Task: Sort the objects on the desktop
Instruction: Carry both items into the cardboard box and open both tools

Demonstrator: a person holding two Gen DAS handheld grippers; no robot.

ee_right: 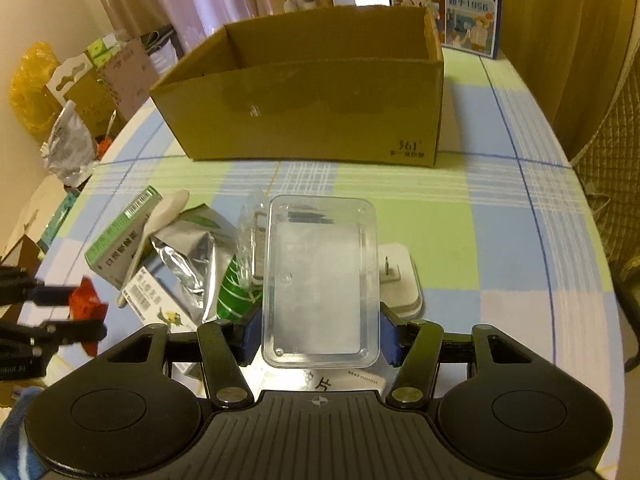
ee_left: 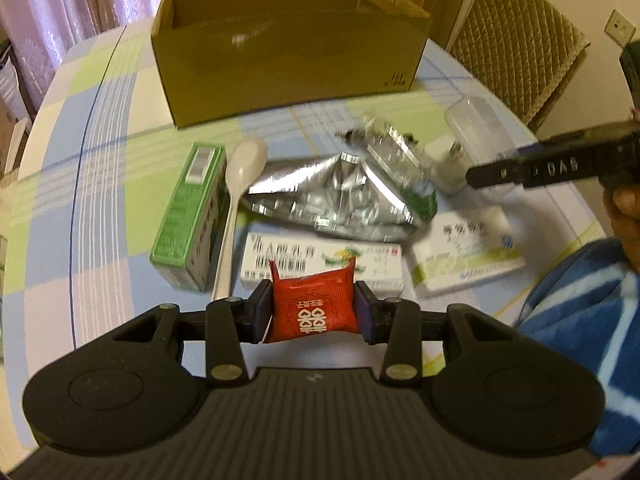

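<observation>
My left gripper (ee_left: 314, 312) is shut on a red candy packet (ee_left: 314, 308), held above the white medicine box (ee_left: 320, 256); the packet also shows in the right wrist view (ee_right: 86, 300). My right gripper (ee_right: 320, 332) is shut on a clear plastic box (ee_right: 320, 280), held above the table; the box also shows in the left wrist view (ee_left: 474, 124). An open cardboard box (ee_left: 288, 60) (ee_right: 308, 96) stands at the back of the table. On the table lie a green box (ee_left: 190, 216), a white spoon (ee_left: 240, 188), and a silver foil bag (ee_left: 340, 196).
A second white medicine box (ee_left: 468, 252) lies right of the first. A white charger plug (ee_right: 400, 280) lies under the clear box. A checkered tablecloth (ee_right: 500, 220) covers the round table. A chair (ee_left: 516, 52) stands at the right; clutter (ee_right: 68, 120) sits beyond the left edge.
</observation>
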